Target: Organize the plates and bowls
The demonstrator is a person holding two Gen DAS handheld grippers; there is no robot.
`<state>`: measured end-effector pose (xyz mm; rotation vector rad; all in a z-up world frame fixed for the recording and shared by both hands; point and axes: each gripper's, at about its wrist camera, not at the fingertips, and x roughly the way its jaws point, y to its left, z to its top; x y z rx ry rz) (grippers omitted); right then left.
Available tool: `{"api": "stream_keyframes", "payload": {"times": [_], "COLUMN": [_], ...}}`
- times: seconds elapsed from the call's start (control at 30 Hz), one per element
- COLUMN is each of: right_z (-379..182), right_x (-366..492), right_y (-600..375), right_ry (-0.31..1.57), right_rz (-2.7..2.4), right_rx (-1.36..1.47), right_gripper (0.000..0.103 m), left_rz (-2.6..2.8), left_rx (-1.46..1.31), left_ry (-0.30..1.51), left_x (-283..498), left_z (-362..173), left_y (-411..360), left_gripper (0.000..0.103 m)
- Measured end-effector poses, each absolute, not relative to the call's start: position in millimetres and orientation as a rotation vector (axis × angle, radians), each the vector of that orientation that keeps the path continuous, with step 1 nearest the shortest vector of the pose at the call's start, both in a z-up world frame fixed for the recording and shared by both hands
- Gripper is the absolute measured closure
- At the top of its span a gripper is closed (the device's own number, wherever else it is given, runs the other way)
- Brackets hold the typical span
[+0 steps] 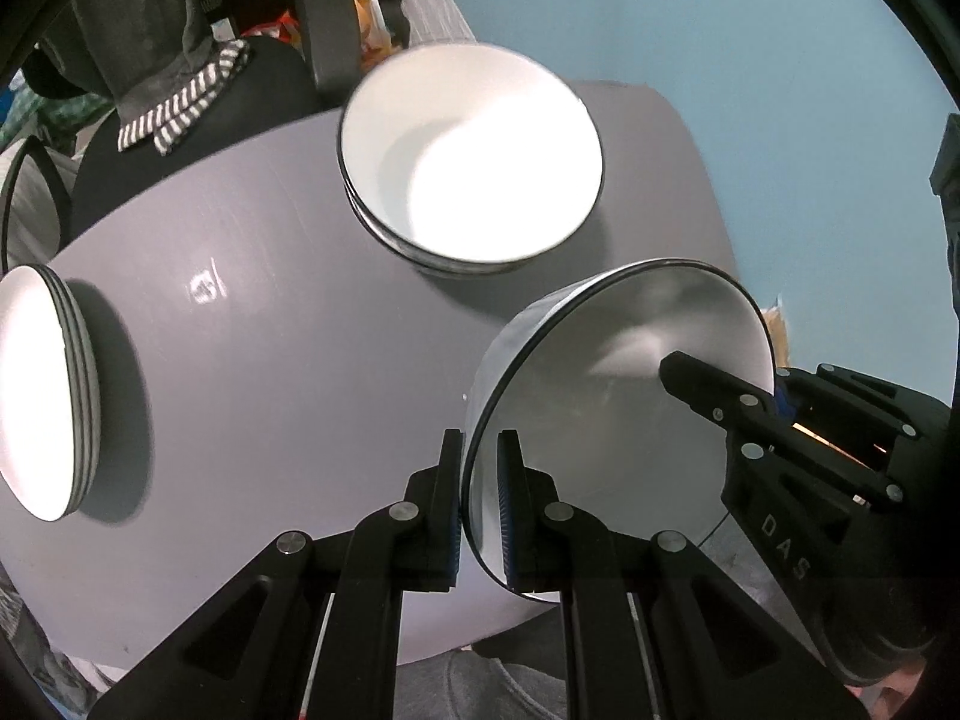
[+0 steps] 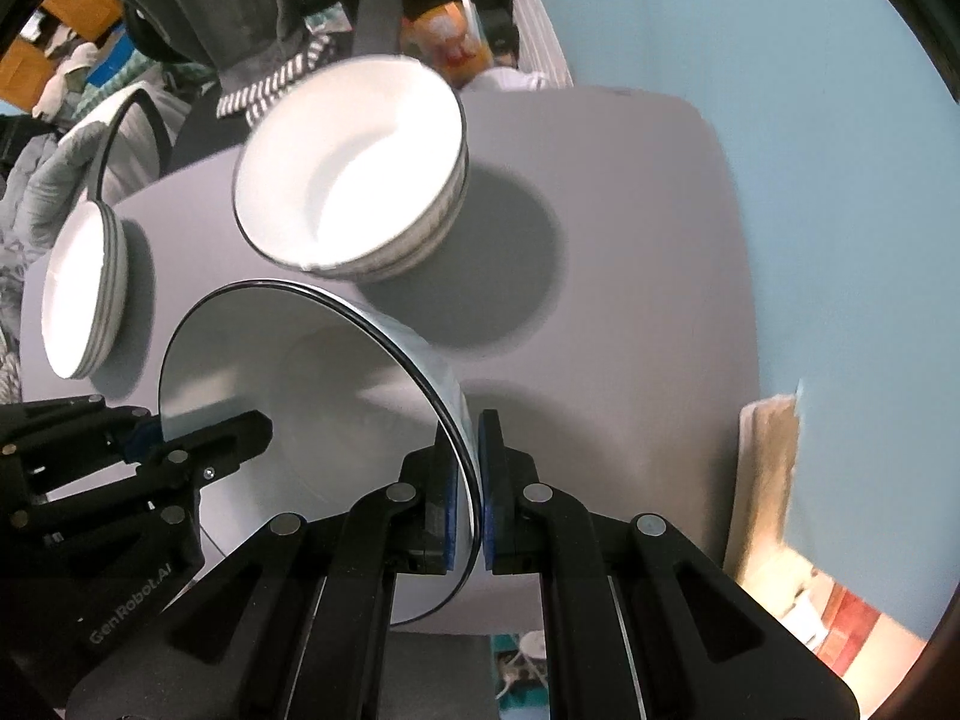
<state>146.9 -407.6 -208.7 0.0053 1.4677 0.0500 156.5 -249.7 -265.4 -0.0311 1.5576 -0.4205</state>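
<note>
A white bowl with a dark rim [image 1: 612, 396] is held in the air above the grey table [image 1: 270, 360], with both grippers on it. My left gripper [image 1: 483, 450] is shut on its left rim. My right gripper [image 2: 469, 438] is shut on its right rim; the bowl shows there too [image 2: 312, 396]. A stack of white bowls [image 1: 468, 162] stands at the table's far middle, also in the right wrist view [image 2: 354, 174]. A stack of white plates [image 1: 42, 396] lies at the left, also in the right wrist view [image 2: 84, 294].
A black chair with grey and striped clothing [image 1: 174, 90] stands behind the table on the far left. A pale blue wall [image 1: 720, 48] runs along the right. A cardboard piece [image 2: 762, 480] leans by the wall to the right of the table.
</note>
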Motion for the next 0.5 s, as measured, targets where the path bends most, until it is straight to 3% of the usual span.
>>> {"api": "stream_keyframes", "payload": {"times": [0.5], "right_z": [-189], "right_x": [184], "right_y": [-406], "right_ry": [1.423], "right_rz": [0.120], "right_rx": [-0.014], "right_gripper": [0.098], "left_rz": [-0.383], "left_rx": [-0.051], "left_ry": [1.508], "left_x": [196], "left_z": [-225], "left_y": [-242], "left_gripper": [0.093]}}
